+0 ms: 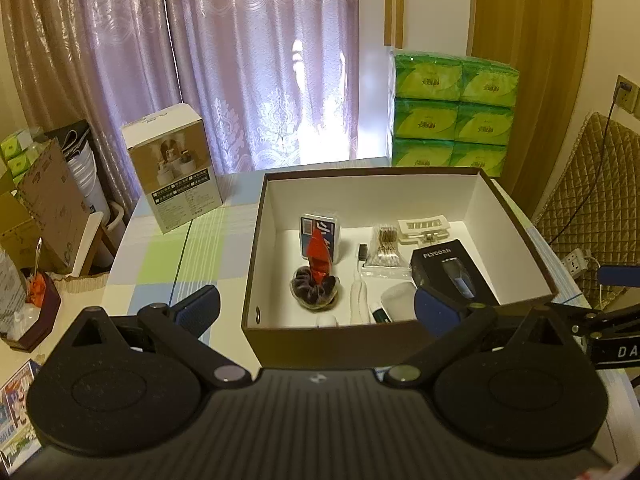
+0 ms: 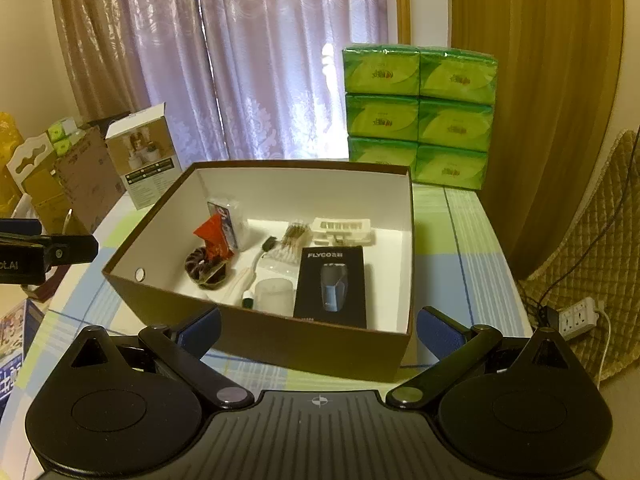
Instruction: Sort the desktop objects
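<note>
My left gripper (image 1: 316, 308) hung with its fingers spread wide and nothing between them; my right gripper (image 2: 318, 330) was spread just as wide and equally empty. Just beyond both pairs of fingertips stood the brown box (image 2: 280, 344), its near wall between my right fingers and its near right corner by my right-hand fingertip; it rested on the checked tablecloth (image 1: 160, 264).

Inside, nearest my fingers, lay a dark hair scrunchie (image 2: 206, 270) with a red packet (image 2: 212, 236) leaning up out of it; beside that a white toothbrush (image 2: 246, 276), a small white cup (image 2: 274, 294) and a black shaver box (image 2: 332, 284), which lay flat toward my right fingertip; further in were a bag of cotton swabs (image 2: 294, 238), a deck of cards (image 1: 320, 228) standing against the far-left part, and a white plastic holder (image 2: 342, 228) near the back wall.

Beyond the box, left of my fingers, stood a white carton (image 1: 176, 168); to the right, stacked green tissue packs (image 2: 418, 116); behind all hung purple curtains (image 1: 240, 60).
</note>
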Tool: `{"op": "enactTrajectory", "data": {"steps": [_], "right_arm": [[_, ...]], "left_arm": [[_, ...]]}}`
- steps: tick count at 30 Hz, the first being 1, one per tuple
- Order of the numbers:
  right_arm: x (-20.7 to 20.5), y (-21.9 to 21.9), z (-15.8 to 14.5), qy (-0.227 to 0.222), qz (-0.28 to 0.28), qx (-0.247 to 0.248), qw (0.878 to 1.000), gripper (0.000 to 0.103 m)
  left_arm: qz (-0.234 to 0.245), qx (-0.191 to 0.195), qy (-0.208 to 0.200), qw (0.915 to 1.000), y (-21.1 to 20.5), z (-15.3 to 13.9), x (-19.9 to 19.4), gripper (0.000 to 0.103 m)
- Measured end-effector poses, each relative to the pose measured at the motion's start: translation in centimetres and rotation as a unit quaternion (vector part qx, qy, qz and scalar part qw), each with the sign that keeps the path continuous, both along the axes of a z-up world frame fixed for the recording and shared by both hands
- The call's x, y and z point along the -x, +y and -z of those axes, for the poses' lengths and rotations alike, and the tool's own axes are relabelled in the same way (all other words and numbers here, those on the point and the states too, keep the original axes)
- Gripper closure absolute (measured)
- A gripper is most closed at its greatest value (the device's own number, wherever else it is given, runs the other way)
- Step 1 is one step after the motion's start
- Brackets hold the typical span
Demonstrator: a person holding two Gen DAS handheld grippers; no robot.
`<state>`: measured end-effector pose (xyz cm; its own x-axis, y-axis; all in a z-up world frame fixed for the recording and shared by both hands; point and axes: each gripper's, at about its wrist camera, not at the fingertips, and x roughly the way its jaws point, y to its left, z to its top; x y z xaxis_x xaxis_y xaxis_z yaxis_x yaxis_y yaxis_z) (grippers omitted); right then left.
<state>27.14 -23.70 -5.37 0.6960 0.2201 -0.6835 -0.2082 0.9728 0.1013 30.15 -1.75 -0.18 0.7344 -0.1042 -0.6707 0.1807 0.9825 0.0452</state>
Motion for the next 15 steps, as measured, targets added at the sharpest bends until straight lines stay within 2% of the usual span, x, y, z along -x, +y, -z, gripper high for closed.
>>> {"op": "enactTrajectory", "data": {"steps": [15], "right_arm": [[4.6,-0.1,-0.3,-0.001,-0.009,0.015,1.000,0.002]], "left_arm": [[-0.022,-0.011,0.003,0.9997,-0.2,-0.6,5.9,0.001]]}}
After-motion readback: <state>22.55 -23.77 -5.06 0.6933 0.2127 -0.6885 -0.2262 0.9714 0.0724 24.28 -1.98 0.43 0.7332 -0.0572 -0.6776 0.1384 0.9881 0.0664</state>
